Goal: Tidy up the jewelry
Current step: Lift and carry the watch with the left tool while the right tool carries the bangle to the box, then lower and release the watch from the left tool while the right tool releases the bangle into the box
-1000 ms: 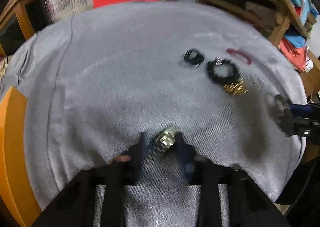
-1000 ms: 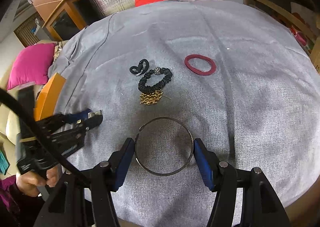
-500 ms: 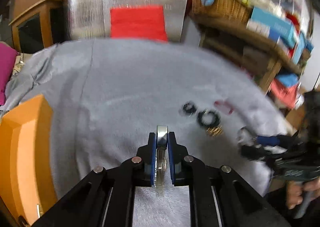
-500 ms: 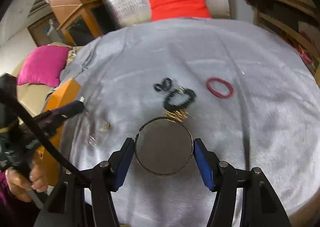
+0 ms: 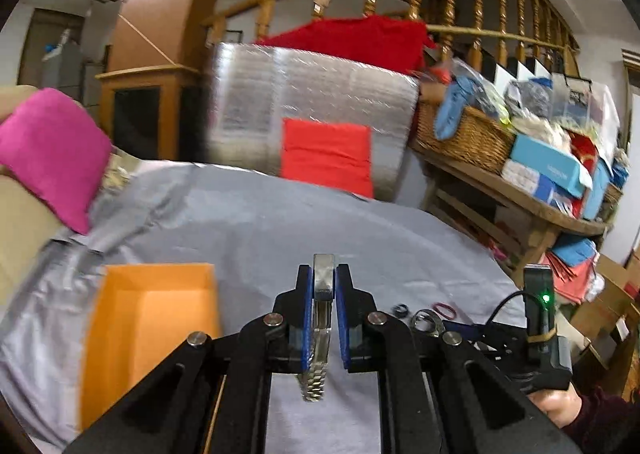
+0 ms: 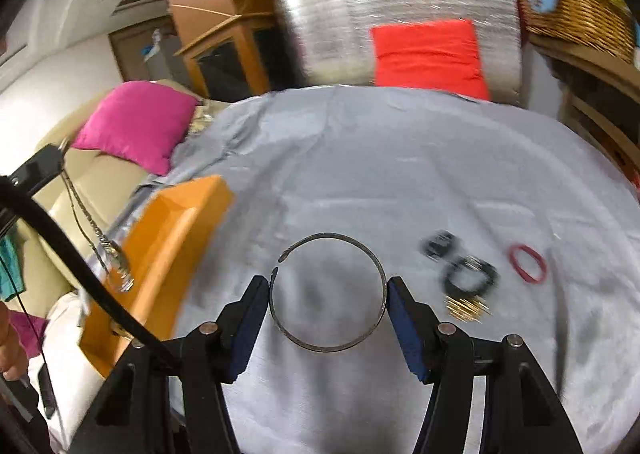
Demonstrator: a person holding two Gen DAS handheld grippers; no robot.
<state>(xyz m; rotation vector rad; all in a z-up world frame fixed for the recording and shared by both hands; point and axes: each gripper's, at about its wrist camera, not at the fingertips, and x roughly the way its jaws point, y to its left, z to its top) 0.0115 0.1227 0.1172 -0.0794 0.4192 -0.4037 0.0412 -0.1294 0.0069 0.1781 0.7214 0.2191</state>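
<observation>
Clamping a silver watch (image 5: 323, 286) edge-on between its closed blue pads, the left gripper (image 5: 323, 294) hangs above the grey-covered desk (image 5: 280, 230), orange box (image 5: 152, 318) to its left. The right gripper (image 6: 328, 294) pinches a thin metal bangle (image 6: 329, 292) across its width; remaining jewelry lies to its right.

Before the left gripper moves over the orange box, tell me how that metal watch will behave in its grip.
The watch is clamped at its case by the left gripper, and its linked band hangs limp below, so it will probably swing. The right wrist view shows the band dangling long. Polished metal may slip; likely heavy for its size. The orange box sits close.
</observation>
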